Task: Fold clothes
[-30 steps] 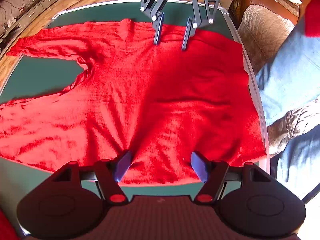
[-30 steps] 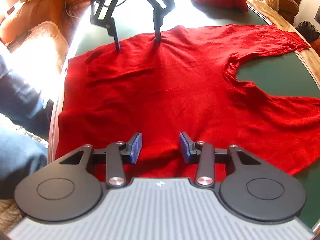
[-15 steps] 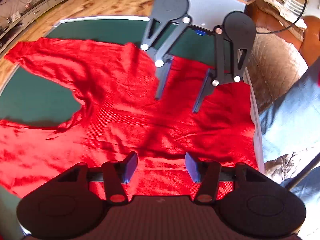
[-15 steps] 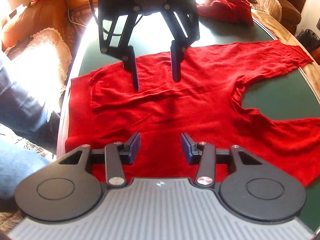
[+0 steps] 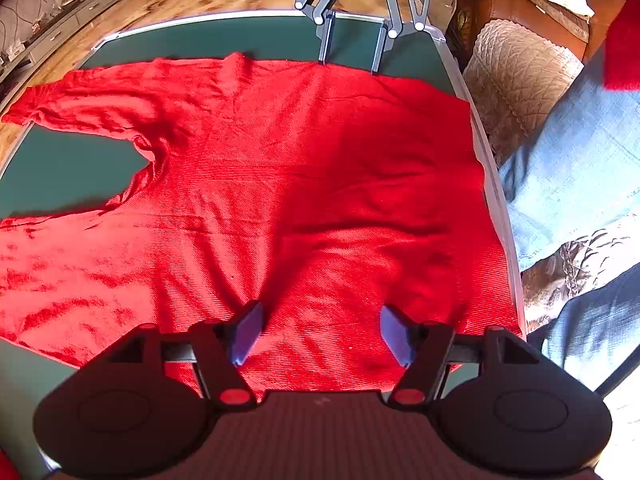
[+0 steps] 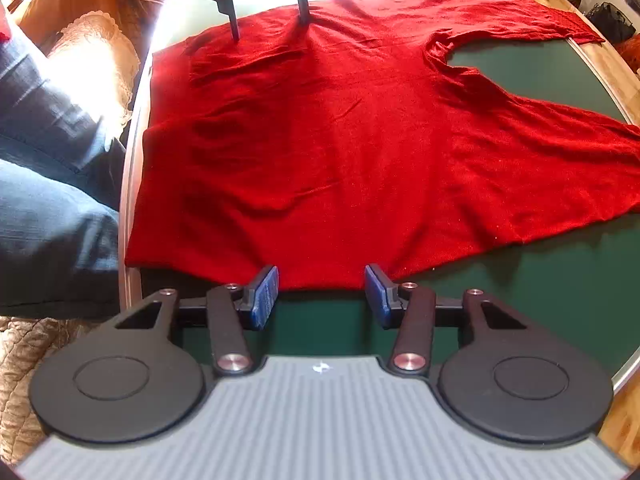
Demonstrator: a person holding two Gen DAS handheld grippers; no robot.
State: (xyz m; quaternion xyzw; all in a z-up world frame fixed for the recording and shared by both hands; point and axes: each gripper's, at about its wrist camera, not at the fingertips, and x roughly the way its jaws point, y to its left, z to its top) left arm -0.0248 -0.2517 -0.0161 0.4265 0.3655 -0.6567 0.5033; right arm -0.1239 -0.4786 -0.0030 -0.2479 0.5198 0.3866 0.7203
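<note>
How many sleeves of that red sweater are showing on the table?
2. In the left wrist view, one sleeve stretches along the far edge of the green table; the other sleeve lies nearer.

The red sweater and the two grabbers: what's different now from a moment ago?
Both grippers pulled apart to opposite side edges of the red sweater. The right gripper backed off to the edge; the left gripper is over the cloth. Both jaws are opening, gripping nothing. The sweater stayed spread flat on the green table.

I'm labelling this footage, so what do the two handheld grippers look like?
Left gripper: black linkage arms with round discs, red pivot caps, blue finger pads, dark ribbed body. Right gripper: same black build, silver pivot caps, blue pads, grey ribbed body with a small white mark.
</note>
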